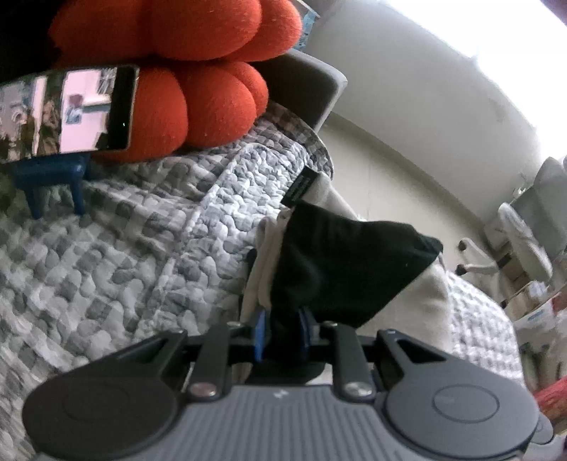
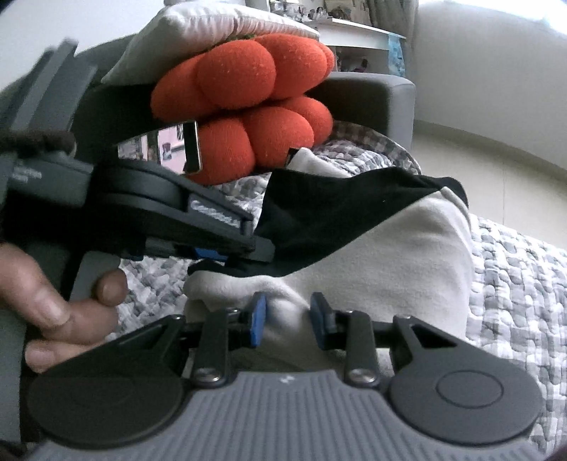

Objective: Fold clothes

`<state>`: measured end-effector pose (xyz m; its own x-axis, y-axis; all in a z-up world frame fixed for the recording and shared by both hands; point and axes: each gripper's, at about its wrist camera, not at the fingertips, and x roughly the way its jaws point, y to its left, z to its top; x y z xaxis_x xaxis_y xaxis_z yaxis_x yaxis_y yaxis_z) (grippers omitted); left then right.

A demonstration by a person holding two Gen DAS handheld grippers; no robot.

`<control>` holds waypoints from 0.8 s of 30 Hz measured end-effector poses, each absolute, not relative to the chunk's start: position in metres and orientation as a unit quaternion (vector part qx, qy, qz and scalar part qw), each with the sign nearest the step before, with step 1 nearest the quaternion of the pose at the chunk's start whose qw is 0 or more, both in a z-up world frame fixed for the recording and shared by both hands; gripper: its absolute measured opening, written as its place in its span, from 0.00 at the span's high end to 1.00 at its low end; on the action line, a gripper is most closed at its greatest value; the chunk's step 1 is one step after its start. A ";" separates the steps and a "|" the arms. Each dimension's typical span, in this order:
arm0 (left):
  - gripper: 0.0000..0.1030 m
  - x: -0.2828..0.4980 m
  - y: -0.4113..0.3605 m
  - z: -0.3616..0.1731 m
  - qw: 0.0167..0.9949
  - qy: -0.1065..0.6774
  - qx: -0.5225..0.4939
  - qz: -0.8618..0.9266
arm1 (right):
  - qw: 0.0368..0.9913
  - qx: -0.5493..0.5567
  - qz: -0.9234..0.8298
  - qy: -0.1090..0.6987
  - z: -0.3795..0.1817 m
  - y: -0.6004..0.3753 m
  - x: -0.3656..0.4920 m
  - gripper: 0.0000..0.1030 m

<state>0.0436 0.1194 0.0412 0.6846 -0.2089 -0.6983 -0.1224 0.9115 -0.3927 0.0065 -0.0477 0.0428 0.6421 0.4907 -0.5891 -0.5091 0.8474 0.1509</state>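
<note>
A garment with a black part (image 1: 347,262) and a cream part (image 1: 428,294) is lifted off the grey-and-white quilted bedspread (image 1: 124,248). My left gripper (image 1: 282,331) is shut on a bunch of the black cloth, which stretches up and to the right from its blue pads. In the right wrist view the black part (image 2: 336,212) drapes over the cream part (image 2: 407,255). My right gripper (image 2: 287,319) is shut on a fold of the cream cloth. The left gripper (image 2: 260,248) comes in from the left, just above the right one, held by a person's hand (image 2: 53,312).
A red knotted cushion (image 1: 198,71) lies at the head of the bed under a pale pillow (image 2: 212,28). A phone (image 1: 67,110) on a blue stand (image 1: 53,184) rests on the quilt. A grey padded end (image 1: 312,85) lies behind. A chair (image 1: 514,230) stands on the floor, right.
</note>
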 end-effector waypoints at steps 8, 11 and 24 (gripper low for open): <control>0.77 0.044 0.122 0.040 0.888 0.400 -0.225 -0.028 | 0.906 -0.016 0.253 0.338 0.036 -0.057 0.013 0.69; 0.76 0.042 0.123 0.045 0.893 0.391 -0.221 -0.028 | 0.904 -0.021 0.252 0.345 0.034 -0.055 0.015 0.69; 0.72 0.038 0.097 0.052 0.916 0.374 -0.145 -0.022 | 0.898 -0.009 0.252 0.361 0.033 -0.056 0.021 0.68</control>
<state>0.0377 0.0970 0.0524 0.7189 -0.1482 -0.6792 -0.0694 0.9568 -0.2822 0.0209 -0.0563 0.0327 0.6134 0.4456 -0.6521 -0.4581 0.8733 0.1659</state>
